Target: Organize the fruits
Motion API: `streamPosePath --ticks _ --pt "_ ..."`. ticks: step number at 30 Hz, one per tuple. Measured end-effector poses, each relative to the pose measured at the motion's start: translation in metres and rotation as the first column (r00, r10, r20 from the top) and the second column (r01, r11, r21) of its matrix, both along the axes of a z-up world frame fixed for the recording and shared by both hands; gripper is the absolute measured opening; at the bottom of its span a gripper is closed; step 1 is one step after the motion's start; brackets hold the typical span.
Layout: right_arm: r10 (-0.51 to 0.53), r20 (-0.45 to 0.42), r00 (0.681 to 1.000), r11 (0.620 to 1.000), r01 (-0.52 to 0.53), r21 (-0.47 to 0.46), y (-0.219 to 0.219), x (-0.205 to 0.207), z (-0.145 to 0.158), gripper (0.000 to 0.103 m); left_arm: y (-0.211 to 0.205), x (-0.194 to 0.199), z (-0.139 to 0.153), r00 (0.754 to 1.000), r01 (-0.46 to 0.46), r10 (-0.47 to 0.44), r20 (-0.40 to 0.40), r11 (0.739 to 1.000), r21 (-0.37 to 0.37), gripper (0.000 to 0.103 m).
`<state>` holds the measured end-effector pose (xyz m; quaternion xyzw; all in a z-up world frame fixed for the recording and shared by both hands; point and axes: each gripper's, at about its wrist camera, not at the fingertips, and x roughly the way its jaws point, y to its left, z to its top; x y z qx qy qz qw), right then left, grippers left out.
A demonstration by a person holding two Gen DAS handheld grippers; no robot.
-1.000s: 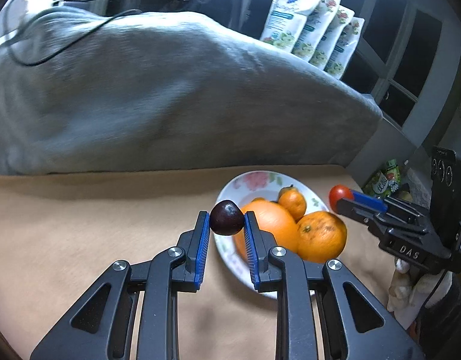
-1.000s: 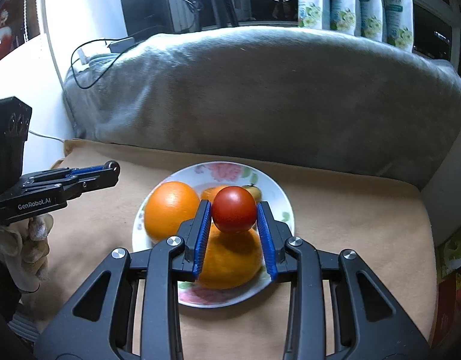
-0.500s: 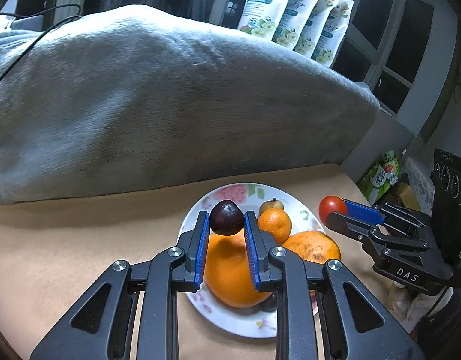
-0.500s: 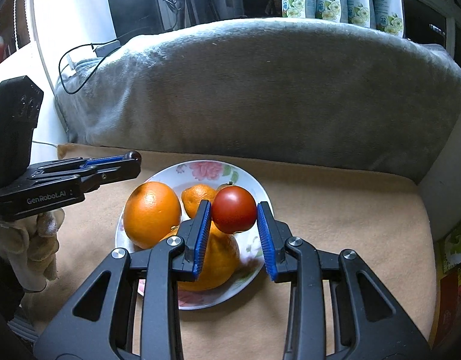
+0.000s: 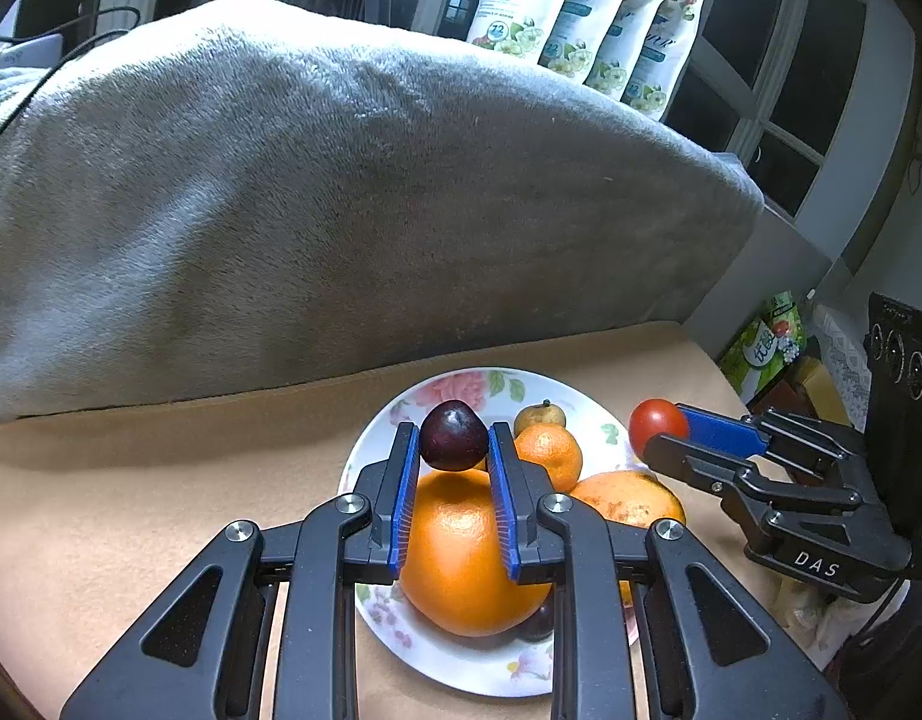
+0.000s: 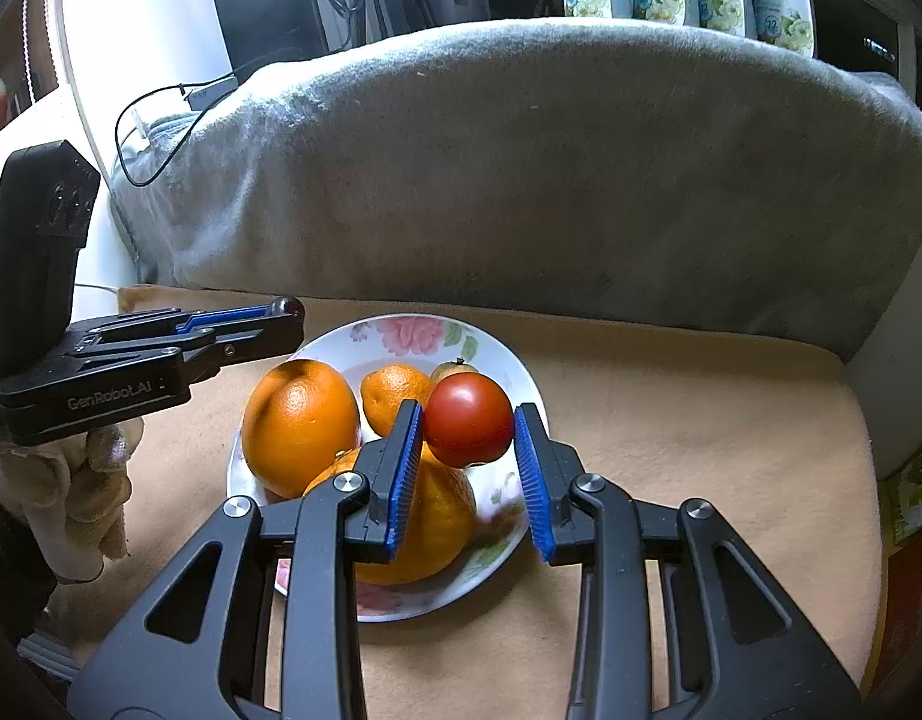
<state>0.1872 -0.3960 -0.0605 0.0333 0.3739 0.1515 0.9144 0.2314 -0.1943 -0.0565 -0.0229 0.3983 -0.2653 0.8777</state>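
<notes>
The left tongs (image 5: pixel 454 441) are closed on a dark plum (image 5: pixel 453 435), pinched between the blue pads near their tips. The plum hangs over the flowered plate (image 5: pixel 401 414), just above a big orange (image 5: pixel 461 552).

The right tongs (image 6: pixel 468 429) grip a red tomato (image 6: pixel 468 427) the same way, its sides pressed by both pads. In the right wrist view the tomato sits over the right half of the plate (image 6: pixel 509 372), above a second large orange (image 6: pixel 425 522). In the left wrist view the right tongs (image 5: pixel 659 435) reach in from the right with the tomato (image 5: pixel 658 425) at the plate's right rim.

On the plate lie the big orange (image 6: pixel 302 426), the second orange (image 5: pixel 629 498), a small mandarin (image 6: pixel 395 390) and, behind it, a small yellowish fruit (image 6: pixel 452 369). A dark fruit (image 5: pixel 536 624) peeks out beneath the big orange.

The plate rests on a tan worktop (image 6: pixel 701 420). Behind it rises a grey blanket (image 6: pixel 551 180), with a row of flowered pouches (image 5: pixel 581 12) beyond. A gloved hand (image 6: pixel 77 492) holds the left tongs (image 6: pixel 284 315).
</notes>
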Motion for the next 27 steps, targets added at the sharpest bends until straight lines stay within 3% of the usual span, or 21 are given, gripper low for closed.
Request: streamPosePath --ticks 7,9,10,19,22,27 --pt "0.013 -0.003 1.0 1.0 -0.013 0.007 0.003 0.004 0.001 0.034 -0.004 0.0 -0.003 1.0 0.023 -0.023 -0.007 1.0 -0.011 0.022" --pt "0.011 0.007 1.0 1.0 -0.011 0.009 0.003 0.003 0.002 0.06 -0.004 -0.001 -0.002 1.0 0.022 -0.022 -0.001 1.0 -0.009 0.027" --pt "0.011 0.014 1.0 1.0 -0.011 0.011 0.003 0.002 0.003 0.064 -0.004 -0.001 -0.002 1.0 0.021 -0.021 -0.002 1.0 -0.011 0.036" --pt "0.006 0.037 0.999 1.0 -0.007 0.025 0.002 -0.009 0.011 0.065 0.003 -0.008 0.006 1.0 0.014 -0.013 0.017 1.0 -0.017 0.04" --pt "-0.01 0.043 0.999 0.999 0.009 0.035 -0.001 -0.016 0.014 0.074 0.006 -0.013 0.011 1.0 0.007 -0.006 0.026 1.0 -0.014 0.047" --pt "-0.042 0.062 0.997 0.999 0.04 0.037 -0.006 -0.031 0.021 0.075 0.015 -0.028 0.018 0.999 -0.011 0.011 0.052 1.0 0.0 0.048"
